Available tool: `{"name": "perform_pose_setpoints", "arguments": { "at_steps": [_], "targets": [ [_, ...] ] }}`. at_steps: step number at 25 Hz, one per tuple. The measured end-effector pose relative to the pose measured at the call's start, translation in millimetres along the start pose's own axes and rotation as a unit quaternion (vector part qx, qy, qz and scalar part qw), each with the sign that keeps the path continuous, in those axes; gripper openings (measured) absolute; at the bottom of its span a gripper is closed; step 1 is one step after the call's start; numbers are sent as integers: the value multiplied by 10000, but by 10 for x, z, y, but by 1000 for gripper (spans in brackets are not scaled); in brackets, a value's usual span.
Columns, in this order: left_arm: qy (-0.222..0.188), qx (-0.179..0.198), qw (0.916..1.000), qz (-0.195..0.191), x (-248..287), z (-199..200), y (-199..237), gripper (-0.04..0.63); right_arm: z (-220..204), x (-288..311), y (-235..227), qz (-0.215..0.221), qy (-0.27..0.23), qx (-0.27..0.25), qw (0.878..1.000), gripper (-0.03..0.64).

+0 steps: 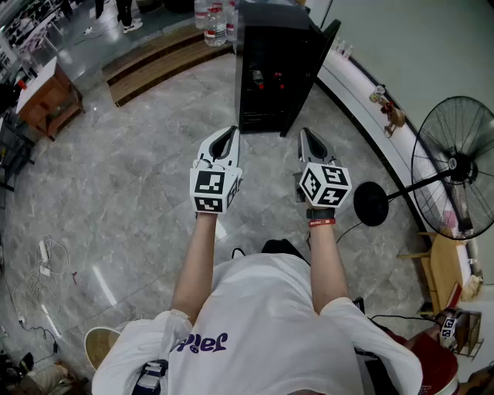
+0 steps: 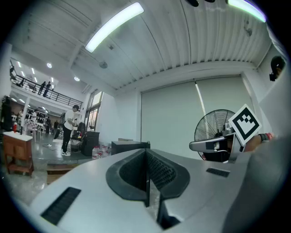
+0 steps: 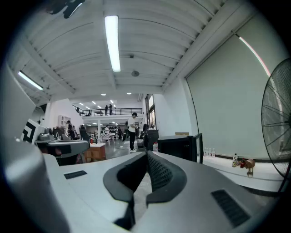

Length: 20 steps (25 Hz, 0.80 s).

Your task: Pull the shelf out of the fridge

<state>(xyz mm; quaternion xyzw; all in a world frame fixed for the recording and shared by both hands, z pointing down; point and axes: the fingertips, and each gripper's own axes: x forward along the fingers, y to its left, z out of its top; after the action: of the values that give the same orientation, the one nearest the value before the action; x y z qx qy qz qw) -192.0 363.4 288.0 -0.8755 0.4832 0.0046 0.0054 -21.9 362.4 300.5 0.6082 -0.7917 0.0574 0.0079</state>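
Note:
A small black fridge (image 1: 266, 69) stands on the floor ahead of me, its door (image 1: 312, 73) swung open to the right. The inside is dark; I see small red-marked items (image 1: 268, 77) in it but cannot make out the shelf. My left gripper (image 1: 230, 133) and right gripper (image 1: 305, 134) are held side by side, short of the fridge and apart from it, both pointing towards it. Both are shut, jaws closed together with nothing between them (image 2: 146, 157) (image 3: 146, 157). The fridge (image 3: 179, 146) shows beyond the right gripper's jaws, and the fridge (image 2: 129, 146) shows low and far off in the left gripper view.
A standing fan (image 1: 455, 177) with a round base (image 1: 370, 203) is at my right. A low white curved ledge (image 1: 363, 92) runs behind the fridge. Water bottles (image 1: 212, 19) and a wooden step (image 1: 154, 62) lie beyond it; a wooden table (image 1: 50, 100) is far left. People stand in the distance (image 3: 132, 129).

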Motion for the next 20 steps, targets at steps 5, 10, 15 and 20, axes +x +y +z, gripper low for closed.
{"name": "perform_pose_setpoints", "arguments": {
  "at_steps": [5,10,15,20],
  "targets": [
    [15,-245,9997,-66,-94,-93,25,17,-108,-35,80,-35,14,253,9997,15],
    [142,-315,9992,-181,-26,-163,-20,18,-158,58,51,18,66,398,9992,15],
    [163,-258,9995,-42,231,-179,76,18,-170,388,-67,166,68,510,9985,15],
    [240,-196,9995,98,751,-184,262,18,-117,994,-309,414,93,661,9969,15]
  ]
}}
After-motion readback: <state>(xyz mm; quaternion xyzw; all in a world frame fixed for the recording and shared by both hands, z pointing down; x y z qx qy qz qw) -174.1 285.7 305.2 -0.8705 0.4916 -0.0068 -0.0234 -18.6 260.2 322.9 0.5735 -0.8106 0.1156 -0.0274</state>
